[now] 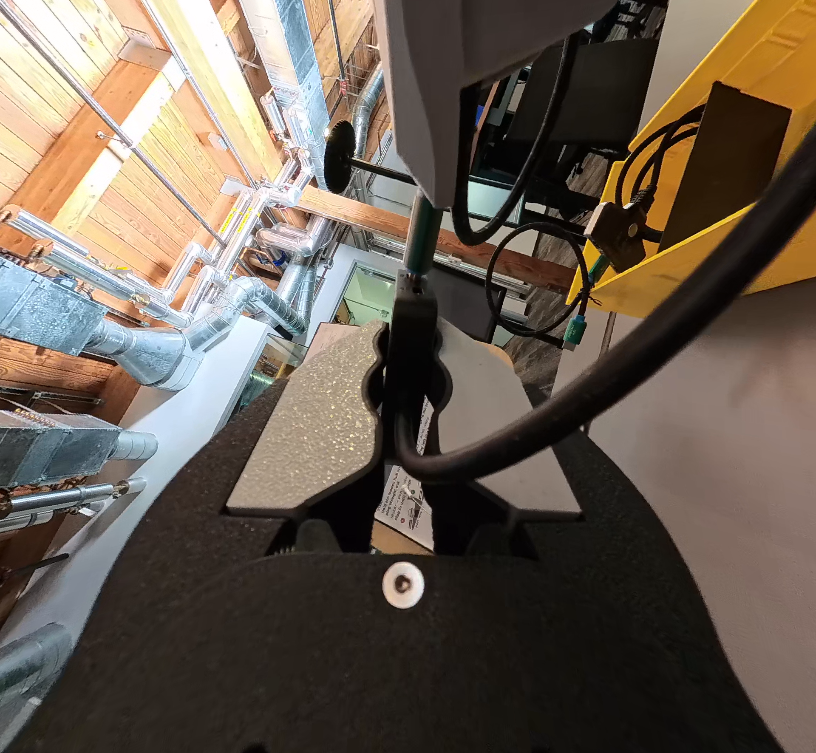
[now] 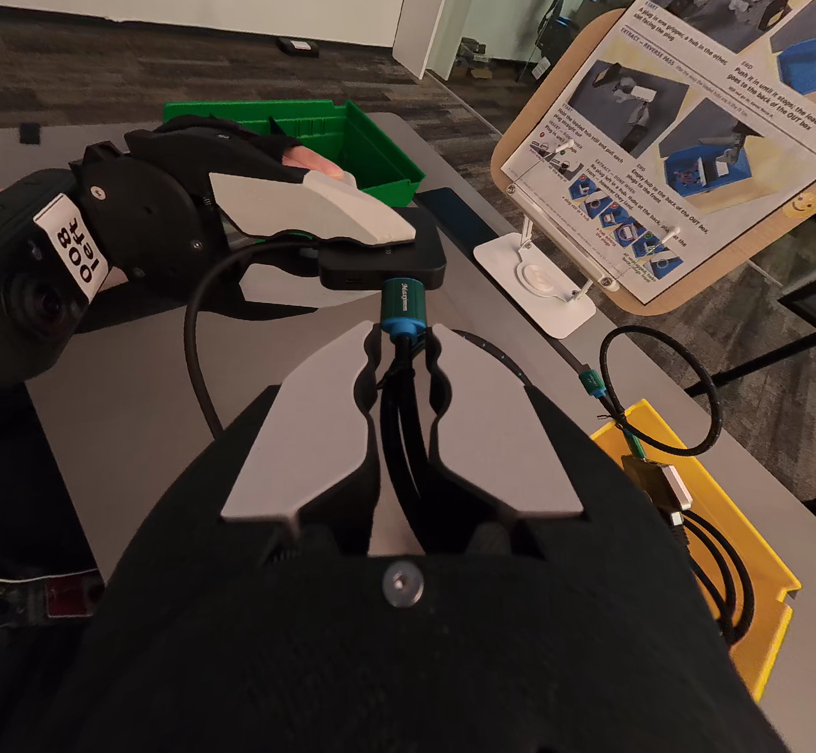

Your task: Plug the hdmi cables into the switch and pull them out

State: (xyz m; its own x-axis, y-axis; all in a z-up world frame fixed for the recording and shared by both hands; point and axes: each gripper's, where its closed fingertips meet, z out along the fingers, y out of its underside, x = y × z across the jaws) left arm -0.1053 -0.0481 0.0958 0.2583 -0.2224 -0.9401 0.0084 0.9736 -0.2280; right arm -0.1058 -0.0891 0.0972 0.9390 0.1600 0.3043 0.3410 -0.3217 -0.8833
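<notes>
My left gripper (image 1: 413,330) is shut on the black HDMI switch (image 1: 413,312), seen edge-on between its fingers. In the right wrist view the switch (image 2: 388,257) is held above the grey table (image 2: 132,400), with the left gripper's white upper finger (image 2: 318,206) lying over it. A green HDMI plug (image 2: 402,299) sits in the switch's near edge. My right gripper (image 2: 404,334) is shut on the cable just behind the plug's blue collar. In the left wrist view the plug (image 1: 423,237) enters the switch from above, under the right gripper's grey finger (image 1: 424,69). The switch's own black cable (image 1: 618,378) loops off to the right.
A yellow bin (image 2: 750,564) at the right holds another hub (image 2: 658,482) with cables; it also shows in the left wrist view (image 1: 750,69). A loose green plug (image 2: 589,381) lies on the table. A green bin (image 2: 375,158) stands behind. An instruction board on a white stand (image 2: 543,286) stands at the far right. Left tips to right tips: about 5 cm.
</notes>
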